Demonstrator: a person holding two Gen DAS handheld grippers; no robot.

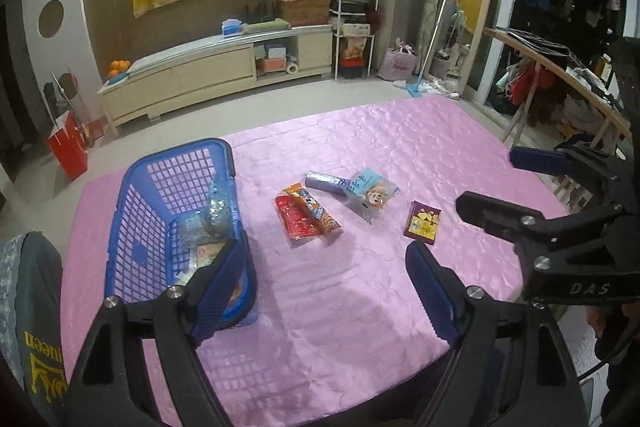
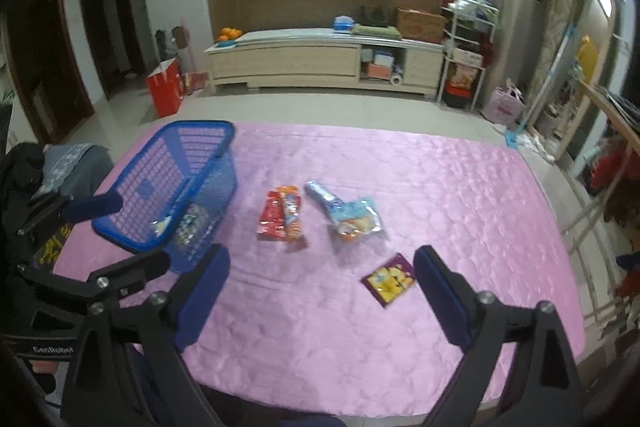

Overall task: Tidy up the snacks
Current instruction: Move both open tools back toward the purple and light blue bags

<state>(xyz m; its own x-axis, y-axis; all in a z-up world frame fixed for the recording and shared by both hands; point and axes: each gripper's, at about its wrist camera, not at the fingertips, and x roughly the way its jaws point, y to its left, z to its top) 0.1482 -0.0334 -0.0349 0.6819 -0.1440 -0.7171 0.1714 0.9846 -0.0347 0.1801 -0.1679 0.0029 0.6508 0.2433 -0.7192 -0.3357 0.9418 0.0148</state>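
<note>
A blue plastic basket (image 1: 168, 211) (image 2: 160, 183) stands at the left of the pink-covered table and holds several snack packets. On the cloth lie a red packet (image 1: 296, 223) (image 2: 270, 215) under an orange bar (image 1: 316, 213) (image 2: 291, 215), a silver-blue stick pack (image 1: 326, 181) (image 2: 320, 193), a clear cartoon-print bag (image 1: 370, 197) (image 2: 356, 221) and a small purple packet (image 1: 422, 224) (image 2: 392, 279). My left gripper (image 1: 324, 279) is open and empty beside the basket. My right gripper (image 2: 320, 291) is open and empty, its right finger next to the purple packet.
The pink tablecloth (image 1: 360, 307) (image 2: 360, 347) covers the table. A TV cabinet (image 2: 320, 63), a red paper bag (image 2: 164, 87) and a shelf rack (image 2: 464, 47) stand beyond it. A dark bag (image 1: 32, 307) sits at the left edge; a wooden rack (image 1: 560, 75) stands on the right.
</note>
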